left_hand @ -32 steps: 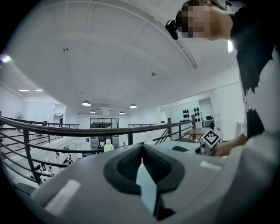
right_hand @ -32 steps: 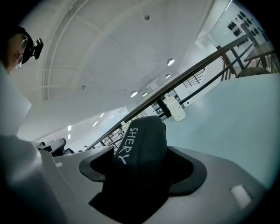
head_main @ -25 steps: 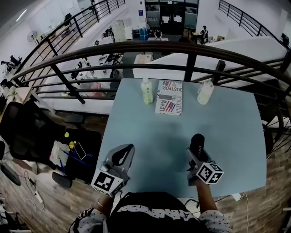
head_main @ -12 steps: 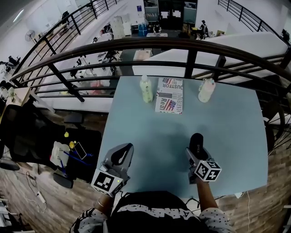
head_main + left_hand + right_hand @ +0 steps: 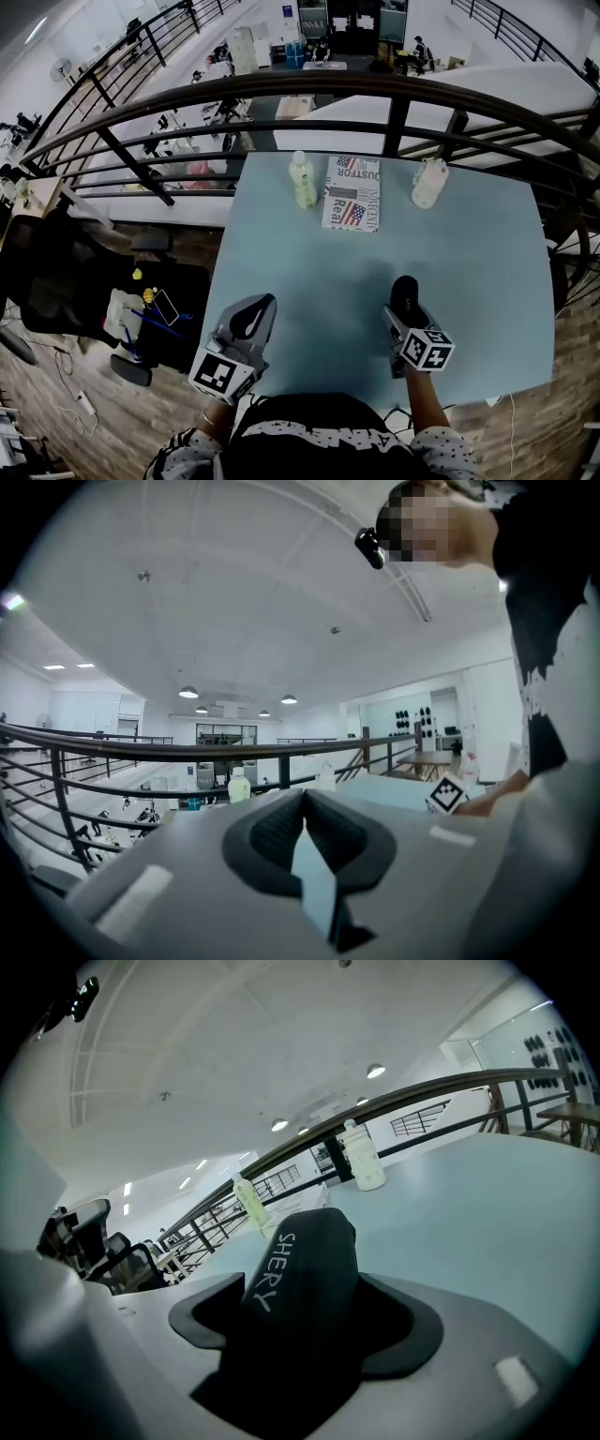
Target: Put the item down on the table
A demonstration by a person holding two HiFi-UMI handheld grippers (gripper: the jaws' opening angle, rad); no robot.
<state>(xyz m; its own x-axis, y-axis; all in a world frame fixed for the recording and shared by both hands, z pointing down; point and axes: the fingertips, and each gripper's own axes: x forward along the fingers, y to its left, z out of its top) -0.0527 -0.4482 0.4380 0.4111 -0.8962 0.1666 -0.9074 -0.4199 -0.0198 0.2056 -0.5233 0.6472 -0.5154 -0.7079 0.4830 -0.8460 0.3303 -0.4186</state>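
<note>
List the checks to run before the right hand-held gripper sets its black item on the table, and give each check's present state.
1. Black item clamped between the jaws of the right hand-held gripper: ok.
2. Bare table under and ahead of the item: ok.
3. Green bottle, newspaper and white bottle stand away at the far edge, out of the path: ok.
4. Left hand-held gripper shut, empty, apart from the right one: ok.
5. Gap between the item and the tabletop: cannot tell.
</note>
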